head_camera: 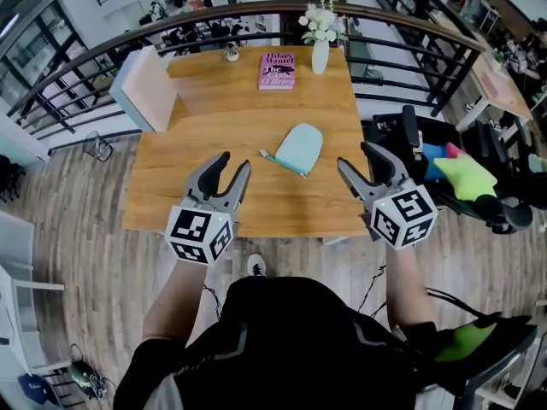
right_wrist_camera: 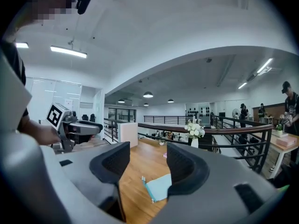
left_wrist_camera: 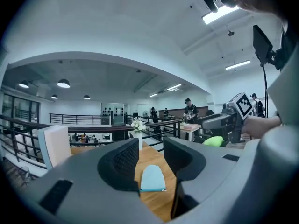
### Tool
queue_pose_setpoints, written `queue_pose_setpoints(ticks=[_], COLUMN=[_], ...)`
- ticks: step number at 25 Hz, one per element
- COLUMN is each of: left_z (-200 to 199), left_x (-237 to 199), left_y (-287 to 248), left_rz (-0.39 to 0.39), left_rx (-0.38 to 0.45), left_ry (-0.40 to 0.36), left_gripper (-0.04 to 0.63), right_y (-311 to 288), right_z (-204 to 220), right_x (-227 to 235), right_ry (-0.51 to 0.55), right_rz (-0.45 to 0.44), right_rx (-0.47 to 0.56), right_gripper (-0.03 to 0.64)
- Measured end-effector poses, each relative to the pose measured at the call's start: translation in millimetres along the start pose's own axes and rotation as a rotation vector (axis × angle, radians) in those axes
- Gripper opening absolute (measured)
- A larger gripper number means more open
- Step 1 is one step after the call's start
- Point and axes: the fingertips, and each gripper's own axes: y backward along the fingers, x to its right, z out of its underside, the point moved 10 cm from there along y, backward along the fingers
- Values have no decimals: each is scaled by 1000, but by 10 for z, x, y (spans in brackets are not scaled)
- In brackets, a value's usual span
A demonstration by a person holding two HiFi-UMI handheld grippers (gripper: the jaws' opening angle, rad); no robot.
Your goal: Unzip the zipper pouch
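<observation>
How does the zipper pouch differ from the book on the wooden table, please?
The zipper pouch is pale teal with one rounded end; the book is pink and rectangular. The zipper pouch lies askew near the table's middle; the book lies roughly square to the table at its far side, beside the vase. The zipper pouch looks soft and plain; the book's cover carries print. Both lie flat on the wooden table, untouched.

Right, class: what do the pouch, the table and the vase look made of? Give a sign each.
Pouch: soft matte fabric, probably; pale teal, no shine. Table: wood or wood veneer; warm grain streaks. Vase: white, perhaps ceramic; too small to confirm.
</observation>
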Motion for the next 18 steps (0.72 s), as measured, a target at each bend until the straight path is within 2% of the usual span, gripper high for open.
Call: queue_pose_setpoints(ticks=[7,13,18], left_z=[-35,80,250], left_x=[-589,-959,-1129], left_y=[-268,-489,-626], left_rz=[20,109,147], left_rx=[15,-4,-41], left_ry=[7,15,45], left_gripper=[179,179,179], right_y=[-453,-695,-758], right_z=[-171,-152,-48], right_x=[-59,-88,-20], right_ry=[-9,-18,-42], right_rz=[67,132,177], right_rx=[-5,-27,-55], right_gripper=[255,247,229])
